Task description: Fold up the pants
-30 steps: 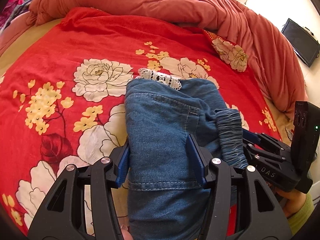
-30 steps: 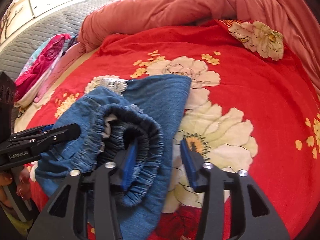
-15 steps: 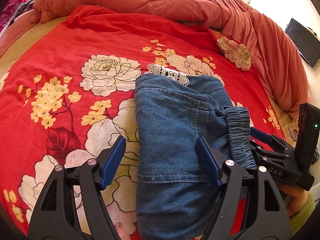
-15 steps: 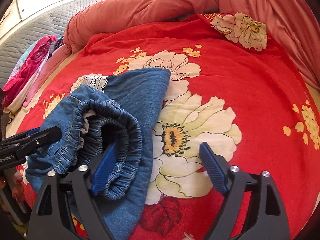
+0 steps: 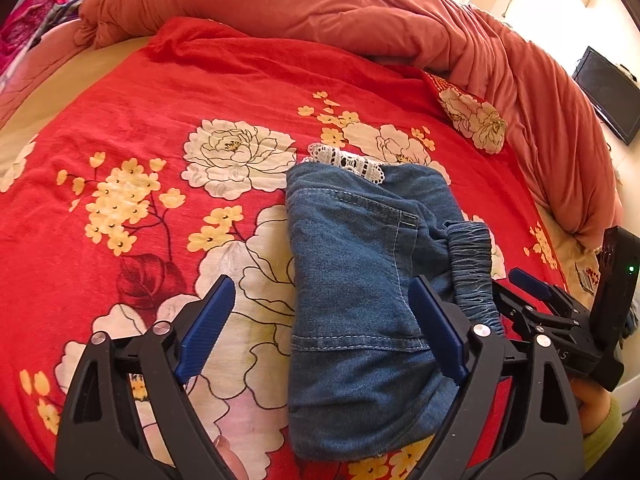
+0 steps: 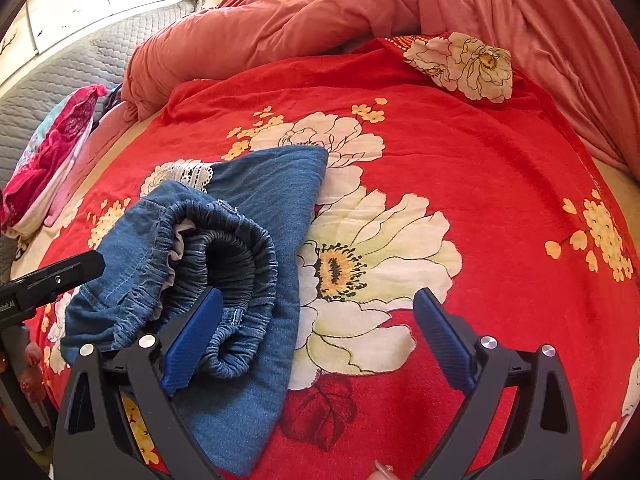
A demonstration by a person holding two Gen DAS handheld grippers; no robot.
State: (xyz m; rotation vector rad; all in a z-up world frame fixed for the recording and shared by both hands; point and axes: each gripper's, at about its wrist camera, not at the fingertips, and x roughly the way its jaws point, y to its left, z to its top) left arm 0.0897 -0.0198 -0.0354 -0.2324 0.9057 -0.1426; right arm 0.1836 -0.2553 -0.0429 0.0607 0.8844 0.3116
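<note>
Blue denim pants (image 5: 356,280) lie folded into a compact bundle on the red floral bedspread (image 5: 140,120), with a white lace trim (image 5: 348,162) at the far end and the gathered elastic waistband (image 6: 236,264) on top. My left gripper (image 5: 320,332) is open, its blue pads on either side of the bundle's near left part, holding nothing. My right gripper (image 6: 316,336) is open and empty; its left pad rests by the waistband. In the left wrist view the right gripper (image 5: 560,320) sits just right of the pants.
A rumpled orange-red duvet (image 5: 360,12) is piled along the far side of the bed. Pink clothes (image 6: 52,152) lie at the left by a grey quilted headboard (image 6: 80,72). A black screen (image 5: 608,84) hangs on the right wall.
Both grippers have opened wide and let go of the pants, then drawn back a little. The folded bundle now lies free on the bedspread.
</note>
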